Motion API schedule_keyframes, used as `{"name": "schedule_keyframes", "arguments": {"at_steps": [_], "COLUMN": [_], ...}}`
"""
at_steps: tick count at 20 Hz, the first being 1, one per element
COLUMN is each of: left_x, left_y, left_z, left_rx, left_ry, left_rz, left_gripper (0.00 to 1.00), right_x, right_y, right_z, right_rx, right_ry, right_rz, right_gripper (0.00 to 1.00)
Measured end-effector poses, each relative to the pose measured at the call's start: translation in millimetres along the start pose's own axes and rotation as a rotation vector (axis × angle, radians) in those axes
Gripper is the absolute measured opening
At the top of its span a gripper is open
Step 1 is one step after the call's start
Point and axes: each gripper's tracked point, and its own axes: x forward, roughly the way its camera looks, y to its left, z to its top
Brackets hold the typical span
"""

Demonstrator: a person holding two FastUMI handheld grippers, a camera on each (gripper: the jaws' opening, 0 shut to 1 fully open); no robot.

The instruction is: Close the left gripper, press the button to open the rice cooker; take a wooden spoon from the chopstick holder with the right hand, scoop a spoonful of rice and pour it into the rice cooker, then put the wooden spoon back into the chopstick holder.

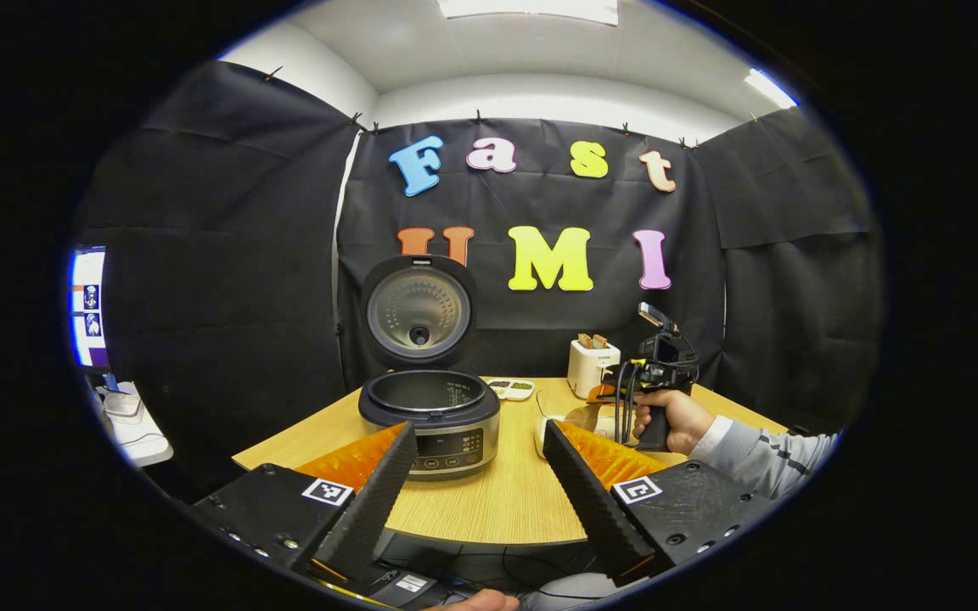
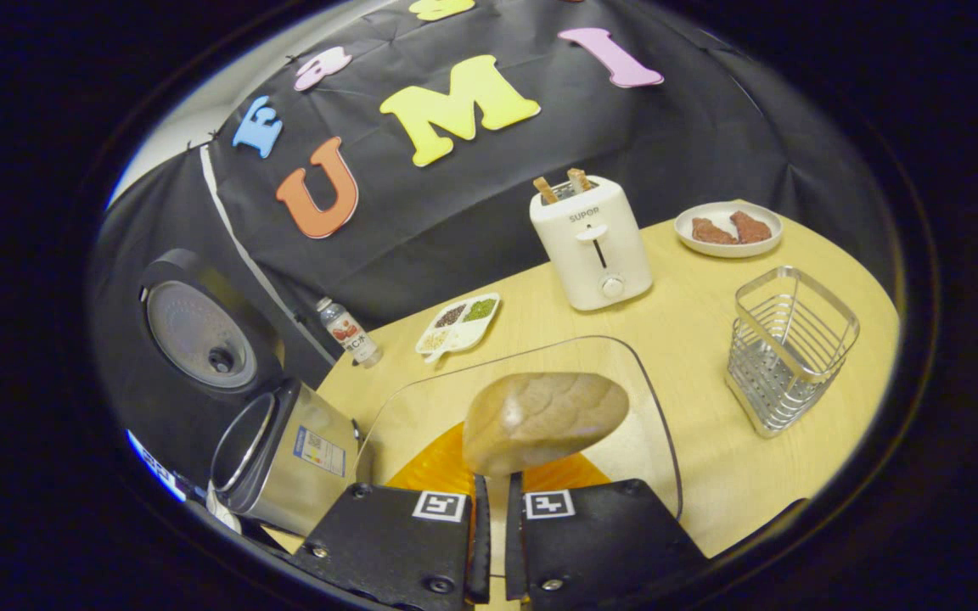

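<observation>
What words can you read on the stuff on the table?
"SUPOR": on the front of the white toaster.
Sticker on the rice cooker: too small to read.
Small bottle label: too blurred to read.
Rice cooker's front panel: too small to read.

We see a light wooden table (image 2: 693,339) carrying the open rice cooker (image 1: 429,416), a toaster (image 2: 592,242), a wire chopstick holder (image 2: 786,348), a divided tray (image 2: 458,324) and a small bottle (image 2: 349,333). A plate (image 2: 728,229) at the far edge holds what may be meat. A clear container (image 2: 650,399) also sits there.
</observation>
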Motion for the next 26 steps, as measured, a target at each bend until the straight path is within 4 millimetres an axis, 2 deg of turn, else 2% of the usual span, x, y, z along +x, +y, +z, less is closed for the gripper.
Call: {"name": "schedule_keyframes", "arguments": {"at_steps": [3, 5, 8, 10, 13, 16, 19, 24, 26], "left_x": [2, 3, 2, 0, 0, -1, -1, -2, -6], "left_y": [2, 4, 12, 13, 17, 14, 10, 7, 9], "left_z": [-4, -6, -9, -10, -8, -6, -9, -9, -8], "left_rx": [-0.009, -0.003, 0.010, 0.003, 0.000, 0.005, 0.006, 0.014, 0.022], "left_ry": [0.011, 0.016, 0.022, 0.025, 0.029, 0.023, 0.026, 0.031, 0.027], "left_rz": [0.004, 0.012, 0.032, 0.031, 0.039, 0.038, 0.030, 0.022, 0.023], "left_gripper": [0.96, 0.96, 0.96, 0.96, 0.96, 0.96, 0.96, 0.96, 0.96], "right_x": [3, 4, 1, -5, -16, -30, -47, -67, -72], "right_y": [0, 11, 12, 11, -1, -13, -15, 12, 28], "right_z": [3, 0, 3, 9, 22, 36, 50, 63, 65], "right_rx": [0.142, 0.232, 0.310, 0.377, 0.453, 0.508, 0.633, 0.897, 0.928], "right_ry": [0.039, 0.078, 0.095, 0.087, 0.047, 0.008, -0.005, 0.065, 0.092], "right_rz": [0.059, 0.125, 0.155, 0.184, 0.200, 0.216, 0.276, 0.492, 0.550], "right_gripper": [0.12, 0.12, 0.12, 0.12, 0.12, 0.12, 0.12, 0.12, 0.11]}}
